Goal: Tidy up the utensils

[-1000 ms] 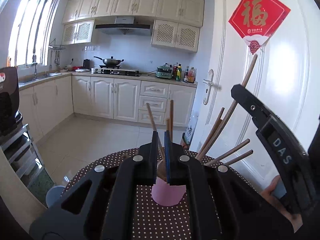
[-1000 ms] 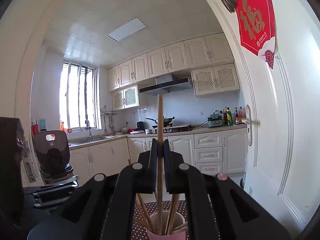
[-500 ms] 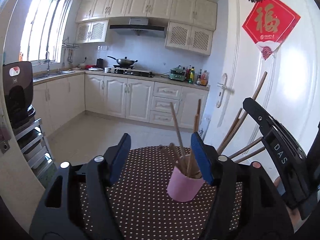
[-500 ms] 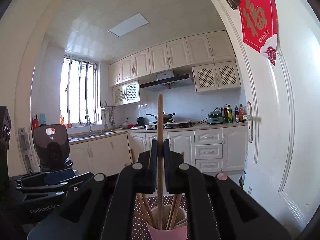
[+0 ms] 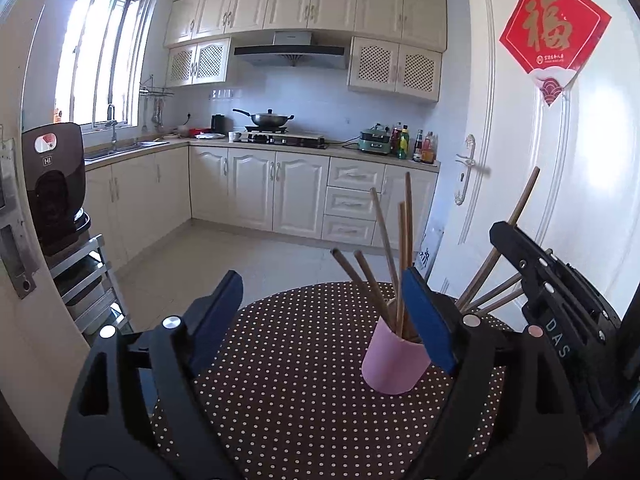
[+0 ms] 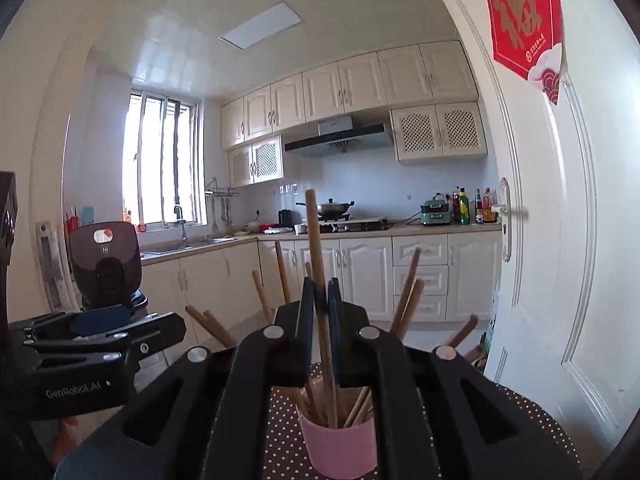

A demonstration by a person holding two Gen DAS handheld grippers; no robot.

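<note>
Right wrist view: your right tool (image 6: 320, 300) clamps upright chopstick (image 6: 316, 248), tip inside pink cup (image 6: 340, 448) directly below; left tool (image 5: 320, 320) spread, empty.

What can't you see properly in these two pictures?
- Bottom ends of the wooden chopsticks: both views, hidden inside the pink plastic cup.
- Round brown polka-dot tabletop: both views, largely covered by the tool bodies and cut off by the lower edge.
- Small print on the red paper door decoration: too small to read.
- Right tool: its tip is hidden behind its own black body in the left wrist view.
</note>
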